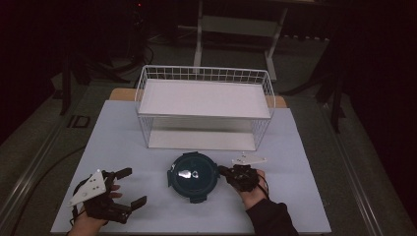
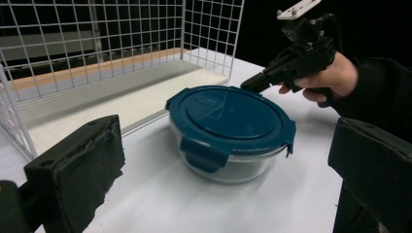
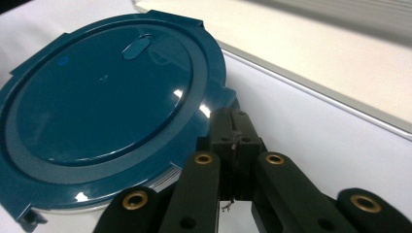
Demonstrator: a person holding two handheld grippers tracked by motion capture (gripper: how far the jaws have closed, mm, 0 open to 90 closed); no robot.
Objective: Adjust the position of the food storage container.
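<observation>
Right gripper (image 1: 223, 170) clenched, empty, tip set at lid (image 1: 193, 175) clip, frame centre. Left gripper (image 1: 131, 187) released, lower left. Container may be shoved sideways if clip pressed unbraced.

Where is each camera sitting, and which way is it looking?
High view: above the person's side of the table, looking forward and down at the box and rack; both hands show.
Left gripper view: on the left claw, looking across its open jaws at the box, with the right claw beyond.
Right gripper view: on the right claw, jaws shut, tip at the lid edge.
All three share the box.
</observation>
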